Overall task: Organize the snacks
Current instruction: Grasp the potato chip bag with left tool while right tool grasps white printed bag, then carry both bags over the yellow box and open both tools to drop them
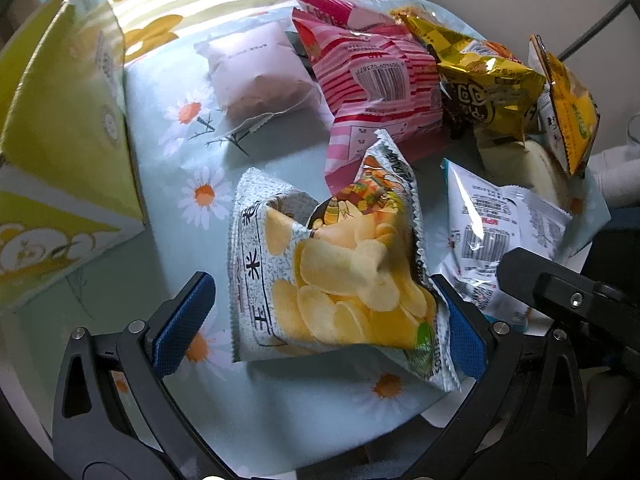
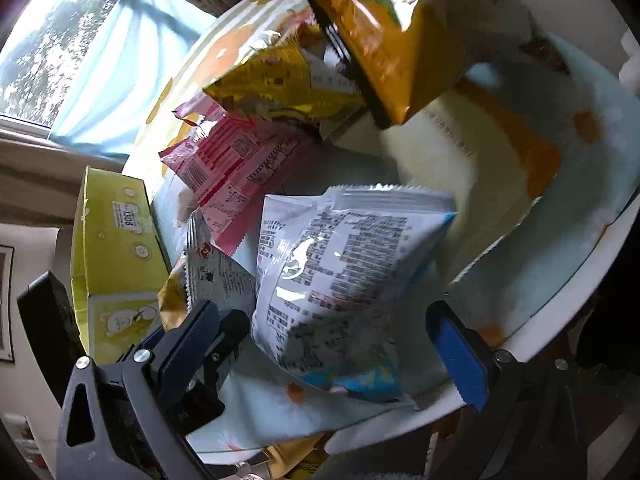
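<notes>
The left gripper (image 1: pixel 324 324) has its jaws spread wide around a bag of potato chips (image 1: pixel 336 280) that lies on the counter (image 1: pixel 160 168), which is covered with a pale blue cloth printed with daisies. The bag sits between the two blue pads; the right-hand pad touches or nearly touches its crinkled edge, while the left-hand pad stands clear of it, so the jaws are released and grip nothing.

Beyond the chips, a pink striped bag (image 1: pixel 372 84) rests with its barcode side up, and just left of it lies a pale pink pillow-shaped packet (image 1: pixel 256 68). A gold bag (image 1: pixel 484 76) leans against the pink one, with a yellow-orange bag (image 1: pixel 568 108) standing upright to its right. A white bag with a barcode (image 1: pixel 496 220) lies close to the chips on the right. A yellow-green cardboard box (image 1: pixel 64 140) stands at the left edge of the counter.

The right gripper (image 2: pixel 332 340) is also spread open, its jaws on either side of the white bag with black print (image 2: pixel 340 264), which lies on the cloth between them without being pinched. In that view the pink striped bag (image 2: pixel 228 172), the gold bag (image 2: pixel 276 80) and the yellow-orange bag (image 2: pixel 392 32) pile up behind it, and the yellow-green box (image 2: pixel 112 248) stands to the left.
</notes>
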`<state>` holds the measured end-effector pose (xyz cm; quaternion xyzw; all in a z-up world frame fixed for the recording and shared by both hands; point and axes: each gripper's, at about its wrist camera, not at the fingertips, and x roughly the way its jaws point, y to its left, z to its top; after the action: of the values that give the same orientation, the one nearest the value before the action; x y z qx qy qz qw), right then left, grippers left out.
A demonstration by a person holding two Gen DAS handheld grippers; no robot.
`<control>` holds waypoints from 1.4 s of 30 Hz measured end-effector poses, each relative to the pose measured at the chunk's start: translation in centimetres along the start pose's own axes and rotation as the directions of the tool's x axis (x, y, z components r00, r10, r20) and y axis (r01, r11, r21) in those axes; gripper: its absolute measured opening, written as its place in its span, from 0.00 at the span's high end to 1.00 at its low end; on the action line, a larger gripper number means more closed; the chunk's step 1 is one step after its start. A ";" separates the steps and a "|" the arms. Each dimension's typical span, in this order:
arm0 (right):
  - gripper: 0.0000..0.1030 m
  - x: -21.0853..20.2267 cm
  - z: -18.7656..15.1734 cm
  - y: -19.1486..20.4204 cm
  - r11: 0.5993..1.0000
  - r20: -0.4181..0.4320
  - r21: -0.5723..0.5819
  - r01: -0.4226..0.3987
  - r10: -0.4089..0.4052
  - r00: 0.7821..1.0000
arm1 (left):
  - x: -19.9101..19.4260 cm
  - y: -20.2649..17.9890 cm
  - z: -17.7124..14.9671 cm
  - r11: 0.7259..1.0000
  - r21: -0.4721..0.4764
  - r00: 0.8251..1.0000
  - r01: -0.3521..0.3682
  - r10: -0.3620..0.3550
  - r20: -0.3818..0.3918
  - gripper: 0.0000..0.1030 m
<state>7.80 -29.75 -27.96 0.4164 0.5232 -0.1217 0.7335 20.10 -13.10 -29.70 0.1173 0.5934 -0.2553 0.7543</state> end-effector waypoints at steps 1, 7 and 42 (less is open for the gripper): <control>0.00 0.1 0.0 0.0 1.000 0.003 0.004 0.004 -0.004 1.000 | 0.1 0.1 0.1 1.000 0.008 1.000 -0.003 0.003 0.001 0.03; 0.05 0.7 -0.2 0.3 0.999 0.002 0.027 0.032 -0.032 0.999 | 1.1 1.0 1.1 0.999 0.046 1.000 0.010 -0.010 0.000 0.20; 0.45 -7.9 0.6 9.1 0.915 0.087 -0.404 -0.003 0.042 0.995 | -13.7 -0.2 -0.3 0.994 -0.089 0.943 -0.061 0.087 0.320 0.26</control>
<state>10.47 -26.59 -16.62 0.2560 0.4971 -0.0223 0.8288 17.47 -9.78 -16.69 0.0667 0.4662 -0.2193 0.8545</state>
